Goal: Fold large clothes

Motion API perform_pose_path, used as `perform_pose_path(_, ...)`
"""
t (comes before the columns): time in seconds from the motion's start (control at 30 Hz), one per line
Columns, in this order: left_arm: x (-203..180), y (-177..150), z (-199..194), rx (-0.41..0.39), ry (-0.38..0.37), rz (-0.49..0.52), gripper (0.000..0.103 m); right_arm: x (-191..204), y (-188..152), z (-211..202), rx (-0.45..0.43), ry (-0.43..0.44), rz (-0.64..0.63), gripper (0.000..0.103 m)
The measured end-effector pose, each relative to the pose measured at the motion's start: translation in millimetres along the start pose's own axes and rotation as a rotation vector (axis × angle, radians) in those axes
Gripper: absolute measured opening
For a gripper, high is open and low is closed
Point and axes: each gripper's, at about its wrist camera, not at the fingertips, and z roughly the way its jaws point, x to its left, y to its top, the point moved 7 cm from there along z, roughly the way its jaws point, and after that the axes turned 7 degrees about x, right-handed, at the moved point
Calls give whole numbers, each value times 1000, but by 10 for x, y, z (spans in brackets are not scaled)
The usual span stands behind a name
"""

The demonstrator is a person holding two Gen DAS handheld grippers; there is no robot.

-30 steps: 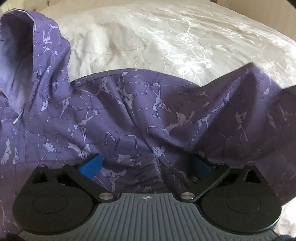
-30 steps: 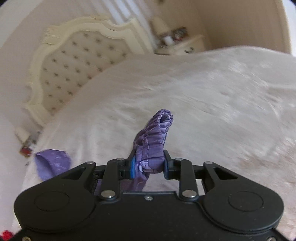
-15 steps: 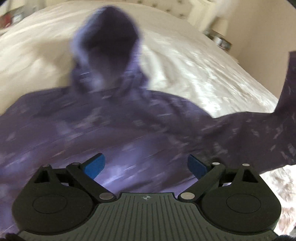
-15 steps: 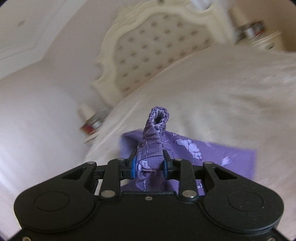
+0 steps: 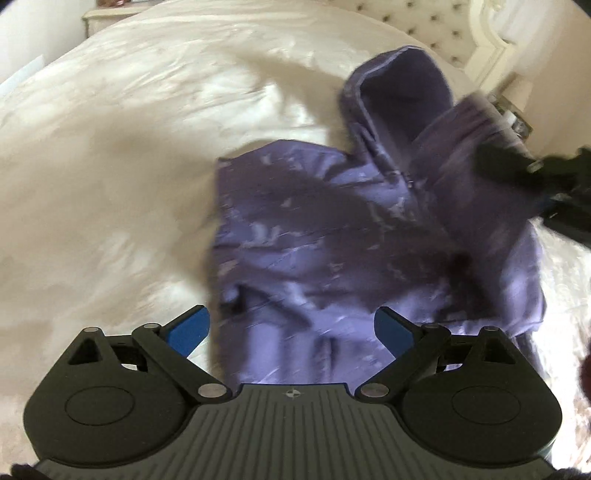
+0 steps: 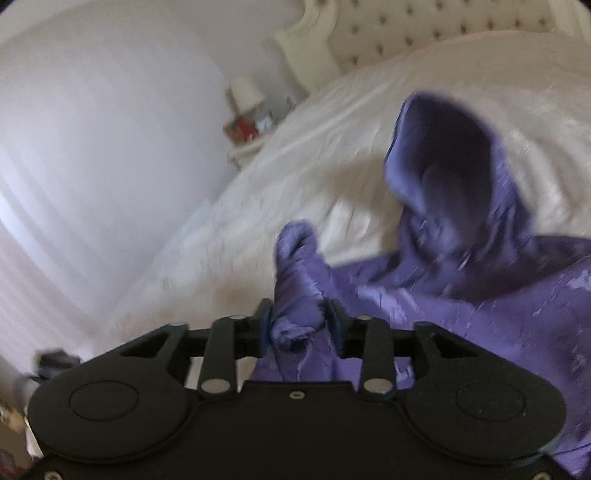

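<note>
**Purple hooded jacket on the bed, both claws near it**

1. Bed (image 5: 129, 155): covered with a cream quilt. It fills most of both views. A tufted headboard (image 6: 424, 26) stands at its far end, and a nightstand with a lamp (image 6: 245, 94) sits beside the headboard.

2. Jacket (image 5: 332, 240): purple with a pale cracked pattern. It lies on the bed, partly folded over itself, with its hood (image 5: 399, 85) standing up toward the headboard. Motion blur hides the fine creases.

3. Sleeve (image 6: 295, 273): a bunched sleeve end with a gathered cuff rises from the jacket body on the side away from the hood.

4. Right claw (image 6: 298, 328): its jaws are opening. The sleeve is between the blue pads; whether the pads still press on the cloth cannot be told through the blur.

5. Left claw (image 5: 291, 328): jaws spread wide, nothing between the blue pads. It hangs above the lower edge of the jacket, pointing down toward the bed.
</note>
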Motion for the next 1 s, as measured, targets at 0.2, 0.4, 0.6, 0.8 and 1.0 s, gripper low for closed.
perform_pose_path(0.2,12,-14,-38,-12,-29,-17,97,-71,-257,-208,-10,-28,13,68)
perform_pose_path(0.4,-303,114,41,-49,-63,33,97,-692,-546,-743,17,-166,62,68)
perform_pose_path(0.6,-786,154,385,-20,-72,119,97,-1433,-741,-1055,79,-302,106,68)
perform_pose_path(0.8,-962,69,796,48,-20,200,97,-2011,-760,-1333,37,-357,259,68)
perform_pose_path(1.0,-912,126,1065,75,64,271,97,-2474,-798,-1394,119,-587,189,47)
